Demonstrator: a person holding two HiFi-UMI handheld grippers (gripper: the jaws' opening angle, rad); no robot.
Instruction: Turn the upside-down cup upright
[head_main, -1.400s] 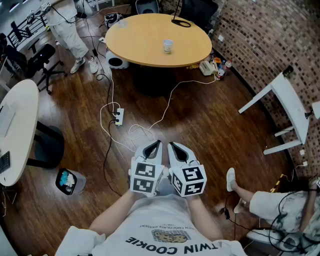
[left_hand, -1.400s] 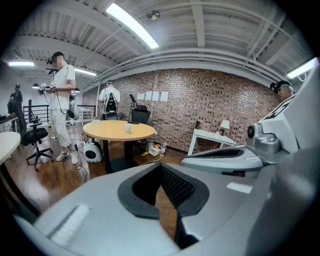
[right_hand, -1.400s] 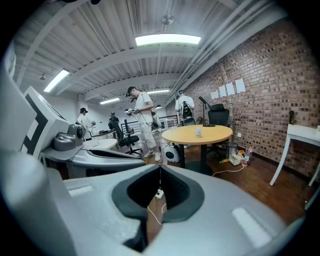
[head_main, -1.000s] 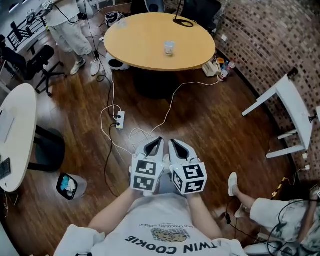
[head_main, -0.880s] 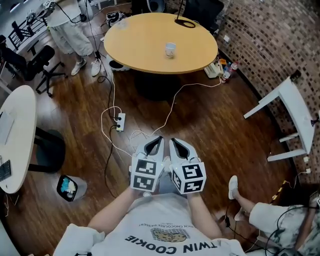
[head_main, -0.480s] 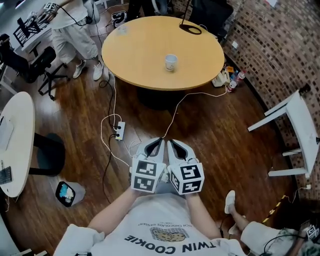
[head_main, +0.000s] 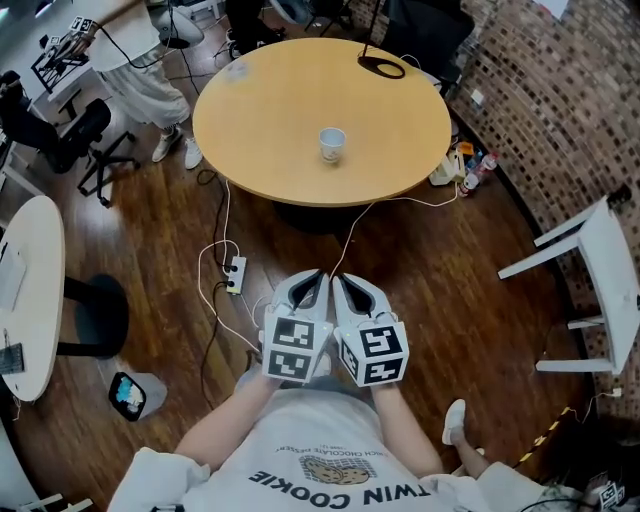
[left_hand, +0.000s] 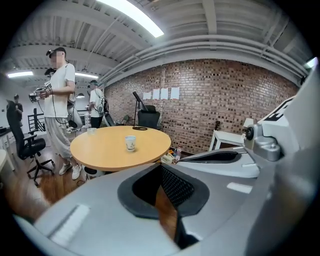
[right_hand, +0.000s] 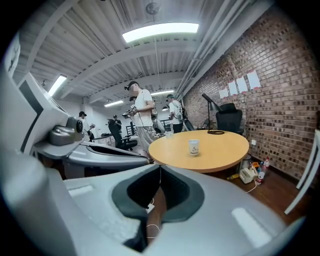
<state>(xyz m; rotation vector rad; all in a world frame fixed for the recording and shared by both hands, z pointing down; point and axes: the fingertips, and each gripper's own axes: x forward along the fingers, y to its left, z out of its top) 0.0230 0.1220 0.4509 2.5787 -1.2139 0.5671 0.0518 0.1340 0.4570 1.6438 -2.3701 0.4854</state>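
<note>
- Left gripper (left_hand: 161, 166): jaws closed tip to tip, nothing between them.
- Right gripper (right_hand: 160, 168): jaws likewise closed, nothing held.
- In the head view: both grippers side by side at lower centre, close to the person's chest, marker cubes (head_main: 297, 350) facing the camera, tips pointing toward the top of the frame.
- Beyond the tips: wood floor (head_main: 430, 280), with a power strip (head_main: 235, 272) left of centre.
- Cup (head_main: 332, 144): small, white, on the round wooden table (head_main: 260, 120) at upper centre, well apart from both grippers; too small to tell which end is up.
- Black ring-shaped item (head_main: 382, 67) near the table's far edge.
- Brick wall (head_main: 560, 110) at upper right; standing person (head_main: 140, 75) at upper left.
</note>
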